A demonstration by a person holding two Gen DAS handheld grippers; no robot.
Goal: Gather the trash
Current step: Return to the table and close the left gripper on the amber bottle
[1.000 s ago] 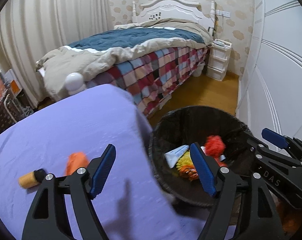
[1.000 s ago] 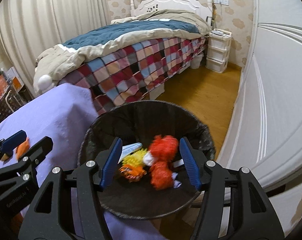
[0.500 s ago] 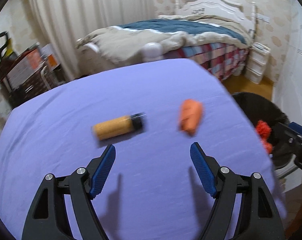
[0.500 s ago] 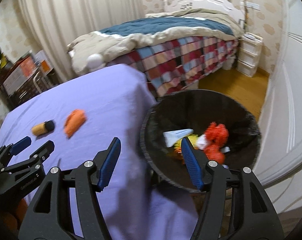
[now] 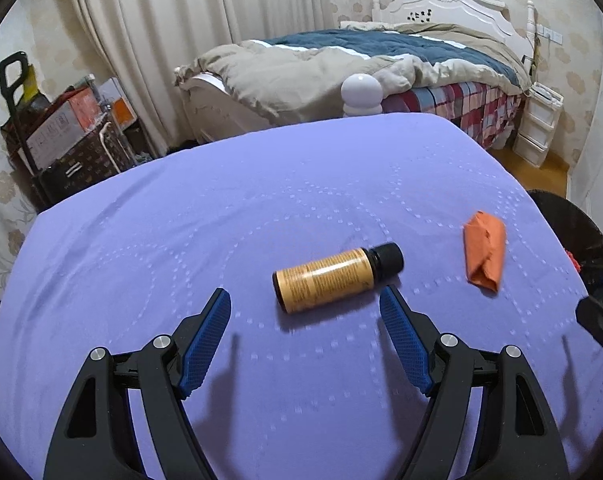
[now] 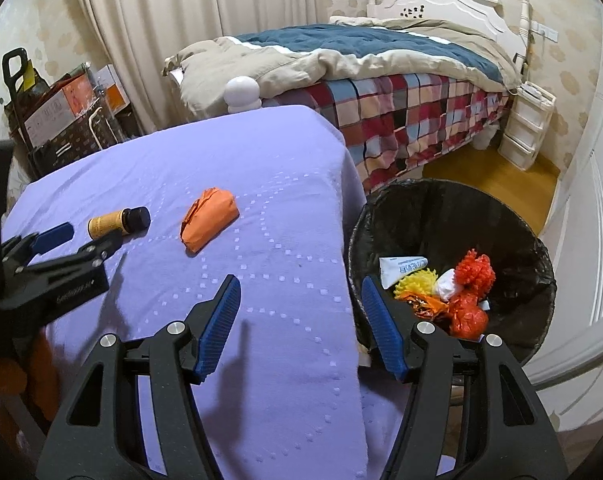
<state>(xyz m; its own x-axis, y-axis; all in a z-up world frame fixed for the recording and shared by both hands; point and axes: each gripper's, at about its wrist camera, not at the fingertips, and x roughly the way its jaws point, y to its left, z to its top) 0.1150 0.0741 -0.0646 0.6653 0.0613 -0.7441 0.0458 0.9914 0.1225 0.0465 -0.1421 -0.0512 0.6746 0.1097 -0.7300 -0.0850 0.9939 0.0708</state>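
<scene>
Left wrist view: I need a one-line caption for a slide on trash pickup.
Open left tongs hover just short of a bottle lying on the purple sheet, an orange wrapper to its right.

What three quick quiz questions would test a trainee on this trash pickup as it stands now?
1. True or false: the small amber bottle with a black cap lies on its side.
2. How many trash items lie on the purple tablecloth?
3. Which sits nearer the black-lined trash bin: bottle or crumpled orange wrapper?

Key: 1 true; 2 two; 3 wrapper.
</scene>
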